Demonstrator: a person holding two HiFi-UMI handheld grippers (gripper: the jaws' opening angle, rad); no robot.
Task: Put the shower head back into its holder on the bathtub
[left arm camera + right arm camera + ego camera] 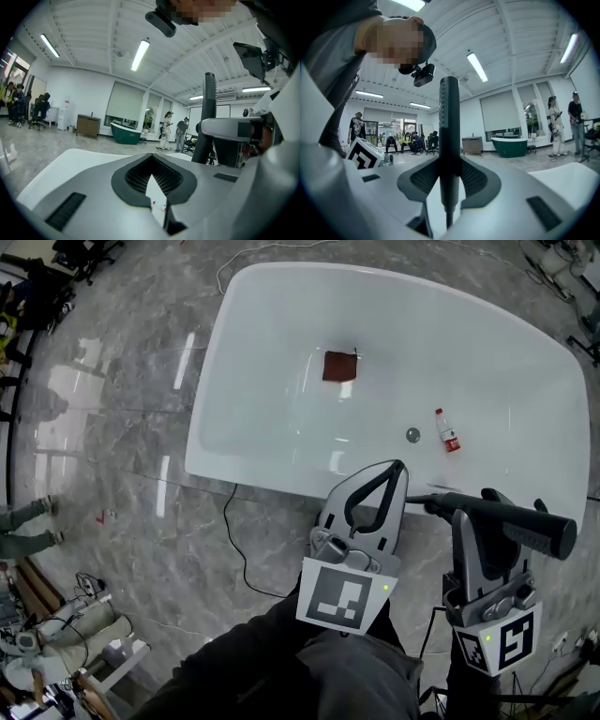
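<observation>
In the head view the white bathtub [281,474] lies ahead of me. My right gripper [467,519] is shut on the black shower head [520,526], which lies crosswise just short of the tub's near rim. In the right gripper view the shower head [449,122] stands as a dark rod clamped between the jaws of the right gripper [449,164]. My left gripper [397,469] points at the near rim with its tips together and nothing between them. From the left gripper [151,161] view, the shower head [207,112] shows to the right. I cannot make out the holder.
Inside the tub lie a red-brown cloth [339,367], a small bottle with a red label [447,430] and the drain [412,435]. A black cable [234,540] runs over the grey marble floor to the tub's left. People stand and sit far off.
</observation>
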